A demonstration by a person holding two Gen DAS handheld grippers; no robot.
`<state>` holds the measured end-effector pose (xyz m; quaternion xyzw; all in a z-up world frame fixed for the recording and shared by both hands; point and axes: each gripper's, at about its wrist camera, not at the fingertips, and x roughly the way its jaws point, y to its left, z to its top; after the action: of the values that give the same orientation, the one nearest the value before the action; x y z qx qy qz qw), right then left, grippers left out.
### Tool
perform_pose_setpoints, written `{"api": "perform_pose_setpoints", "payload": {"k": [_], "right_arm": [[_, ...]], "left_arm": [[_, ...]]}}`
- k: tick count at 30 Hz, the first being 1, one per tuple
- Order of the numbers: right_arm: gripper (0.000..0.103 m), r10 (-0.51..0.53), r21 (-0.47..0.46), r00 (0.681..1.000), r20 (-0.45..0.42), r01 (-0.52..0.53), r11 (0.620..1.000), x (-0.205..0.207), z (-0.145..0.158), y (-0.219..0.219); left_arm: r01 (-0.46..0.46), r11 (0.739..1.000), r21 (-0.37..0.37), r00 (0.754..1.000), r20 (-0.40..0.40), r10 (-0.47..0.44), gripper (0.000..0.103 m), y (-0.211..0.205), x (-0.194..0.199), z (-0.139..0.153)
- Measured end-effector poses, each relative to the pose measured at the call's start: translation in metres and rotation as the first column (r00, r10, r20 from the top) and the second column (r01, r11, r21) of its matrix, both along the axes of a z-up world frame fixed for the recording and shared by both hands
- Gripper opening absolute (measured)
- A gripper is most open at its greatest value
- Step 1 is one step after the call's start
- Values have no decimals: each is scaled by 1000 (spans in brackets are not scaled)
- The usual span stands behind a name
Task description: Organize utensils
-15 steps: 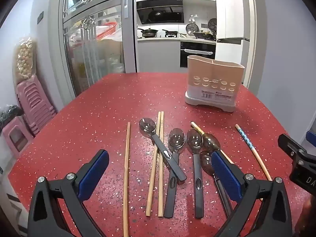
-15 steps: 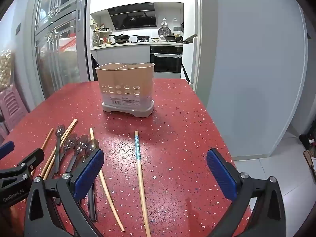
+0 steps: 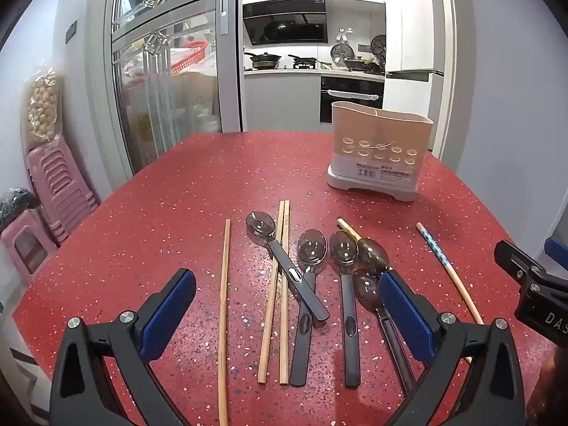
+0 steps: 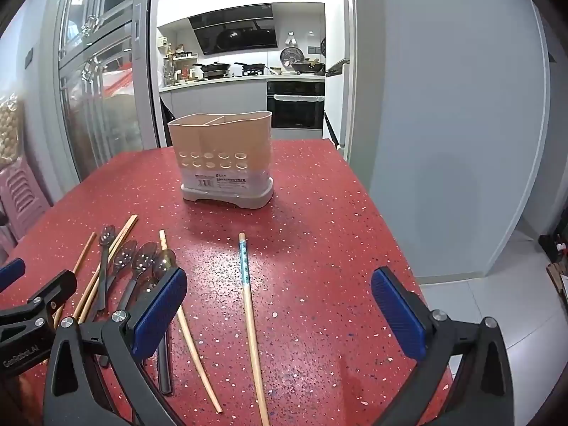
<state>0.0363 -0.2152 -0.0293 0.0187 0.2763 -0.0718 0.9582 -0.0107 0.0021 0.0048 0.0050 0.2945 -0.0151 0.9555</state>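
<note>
- Left of the utensil holder (image 3: 380,156), a lone chopstick (image 3: 223,305) lies by itself on the red table (image 3: 159,213). It is in the same spot as half a second ago.
- Nearer the holder, a pair of chopsticks (image 3: 278,291) lies side by side, and one black-handled spoon (image 3: 284,259) lies across them.
- In front of the holder, more spoons (image 3: 340,284) lie in a row, bowls toward the holder. None of them has moved.
- Above that row hangs the left gripper (image 3: 287,305). Its blue fingers (image 3: 167,316) are spread wide and hold nothing, just like before.
- Straight out from the holder's front lies a chopstick with a blue pattern (image 4: 248,305), a little apart from the rest.
- Over that chopstick hangs the right gripper (image 4: 280,305), jaws wide apart and empty, and it has hardly moved.
- Both parts of the holder look empty from here, so I think nothing is sorted yet.
- Almost nothing has changed, so the first pick-up is still to come. The blue chopstick looks like the easy one to take.
</note>
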Motion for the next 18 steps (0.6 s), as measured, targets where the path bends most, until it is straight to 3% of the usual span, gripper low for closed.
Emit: {"api": "perform_pose_setpoints", "payload": {"k": [18], "right_arm": [[103, 1, 5, 1000, -11, -1, 1000, 2, -4, 2]], "left_arm": [[8, 1000, 3, 1000, -9, -8, 103, -5, 1, 4]]}}
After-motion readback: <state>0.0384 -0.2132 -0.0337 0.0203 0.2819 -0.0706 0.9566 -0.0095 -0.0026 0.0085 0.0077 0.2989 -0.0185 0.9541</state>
